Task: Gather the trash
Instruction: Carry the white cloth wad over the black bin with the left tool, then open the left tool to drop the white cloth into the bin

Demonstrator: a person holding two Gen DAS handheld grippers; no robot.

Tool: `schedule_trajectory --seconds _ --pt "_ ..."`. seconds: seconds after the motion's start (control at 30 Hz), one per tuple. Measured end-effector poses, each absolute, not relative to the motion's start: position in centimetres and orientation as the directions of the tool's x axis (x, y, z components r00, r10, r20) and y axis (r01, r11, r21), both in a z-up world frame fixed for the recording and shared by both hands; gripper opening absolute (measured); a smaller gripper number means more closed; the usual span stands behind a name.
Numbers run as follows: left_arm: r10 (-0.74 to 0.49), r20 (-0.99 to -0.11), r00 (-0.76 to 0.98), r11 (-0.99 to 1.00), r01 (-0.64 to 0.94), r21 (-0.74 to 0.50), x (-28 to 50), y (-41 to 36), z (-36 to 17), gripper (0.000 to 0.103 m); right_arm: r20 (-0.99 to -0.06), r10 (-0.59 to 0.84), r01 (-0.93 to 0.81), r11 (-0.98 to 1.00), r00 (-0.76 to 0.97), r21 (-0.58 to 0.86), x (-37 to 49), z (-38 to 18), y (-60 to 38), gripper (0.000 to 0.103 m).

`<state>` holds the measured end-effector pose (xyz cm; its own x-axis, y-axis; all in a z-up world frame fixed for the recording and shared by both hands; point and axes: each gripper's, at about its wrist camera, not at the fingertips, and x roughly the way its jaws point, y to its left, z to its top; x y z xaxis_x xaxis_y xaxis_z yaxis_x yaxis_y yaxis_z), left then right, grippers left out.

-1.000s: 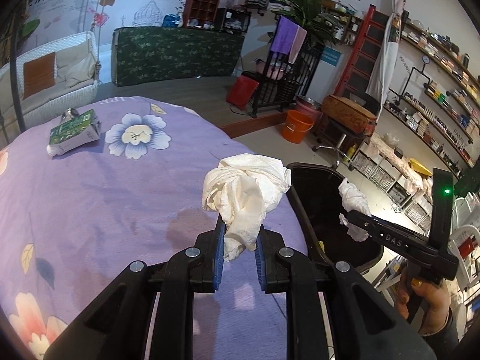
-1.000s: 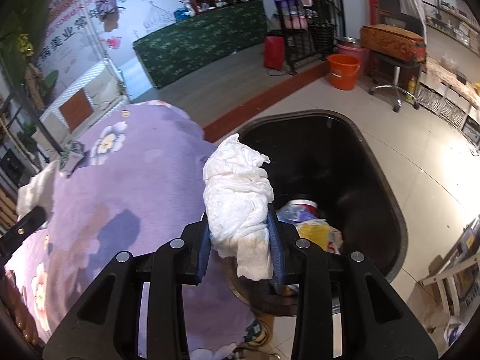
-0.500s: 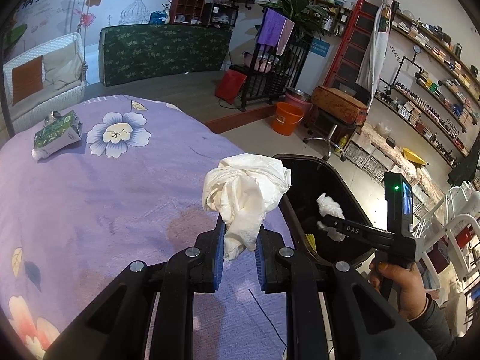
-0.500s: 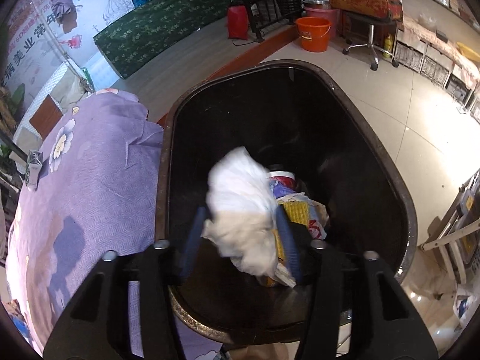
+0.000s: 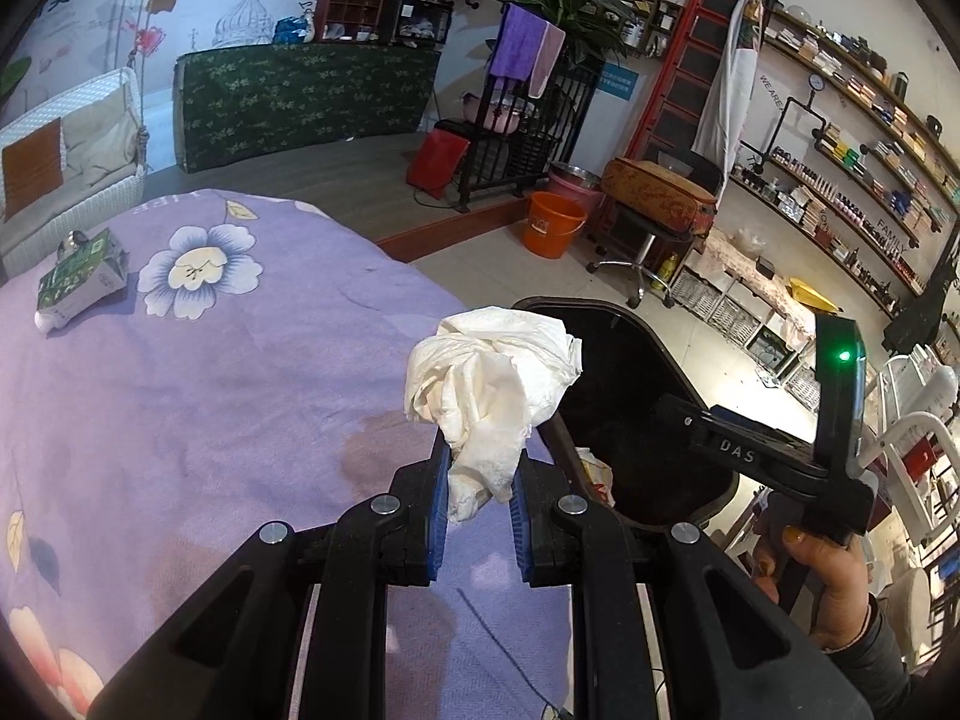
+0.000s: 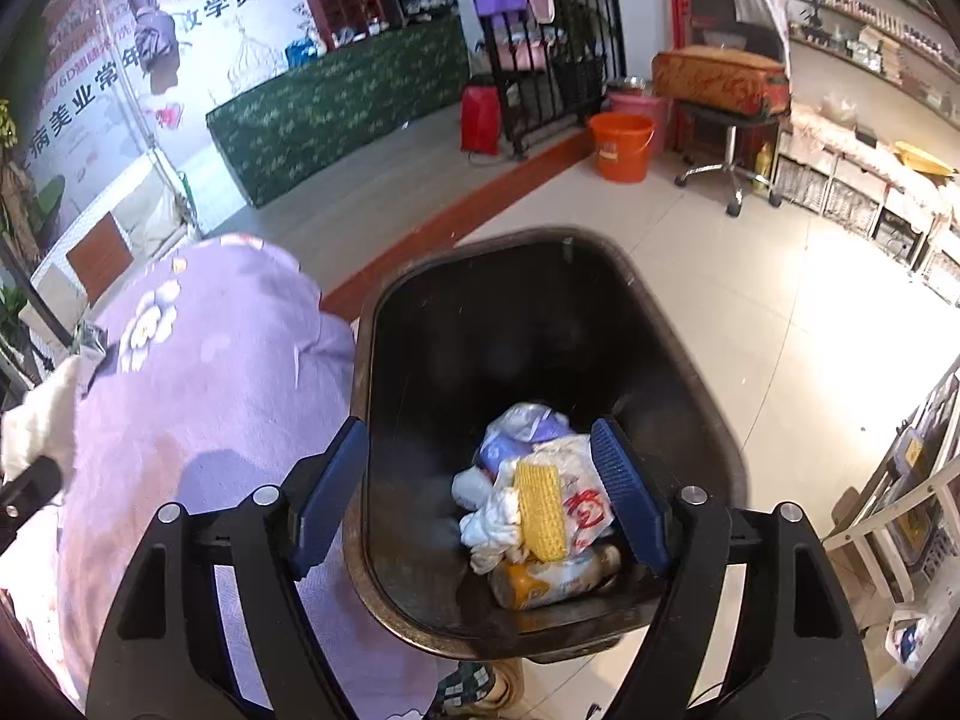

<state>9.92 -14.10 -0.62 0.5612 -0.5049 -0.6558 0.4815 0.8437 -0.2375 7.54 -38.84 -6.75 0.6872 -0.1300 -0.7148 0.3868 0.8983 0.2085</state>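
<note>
A crumpled white tissue wad (image 5: 492,396) is pinched between the blue pads of the left gripper (image 5: 478,501), bulging above and ahead of the fingertips, over the purple flowered cloth (image 5: 210,396) just beside the rim of the black trash bin (image 5: 666,360), which lies ahead and to the right of those fingers. The right gripper (image 6: 480,492) hangs over the bin (image 6: 540,312) with its fingers spread wide and nothing between them; in the gap below sit a white tissue (image 6: 489,519), a yellow ridged piece (image 6: 540,510), a printed plastic bag (image 6: 585,498) and a bottle (image 6: 552,579). Far ahead-left of the left fingers, a green carton (image 5: 81,282) lies on the cloth.
</note>
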Motion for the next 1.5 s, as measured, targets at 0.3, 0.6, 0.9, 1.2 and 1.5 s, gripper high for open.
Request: schedule_trajectory --seconds 0.3,0.6,0.9,1.2,1.5 --pt "-0.559 -0.664 0.496 0.795 0.548 -0.261 10.5 -17.9 -1.0 0.017 -0.668 -0.183 0.421 0.882 0.721 0.213 5.2 -3.9 -40.3 0.076" --pt "-0.632 -0.688 0.357 0.705 0.633 -0.319 10.9 -23.5 -2.4 0.017 -0.658 -0.237 0.475 0.855 0.715 0.209 3.3 -3.3 -42.3 0.079" --pt "-0.613 -0.749 0.251 0.653 0.694 -0.302 11.1 -29.4 -4.5 0.017 -0.657 -0.293 0.545 0.810 0.695 0.215 1.7 -3.3 -44.7 0.079" --pt "-0.585 -0.771 0.251 0.618 0.754 -0.223 10.5 -32.2 -4.8 0.047 -0.669 -0.320 0.587 0.780 0.671 0.216 0.7 -4.1 -46.4 0.079" --pt "-0.594 -0.741 0.312 0.606 0.779 -0.158 9.0 -30.8 -4.7 0.093 -0.658 -0.336 0.591 0.779 0.673 0.207 1.0 -3.8 -46.6 0.089"
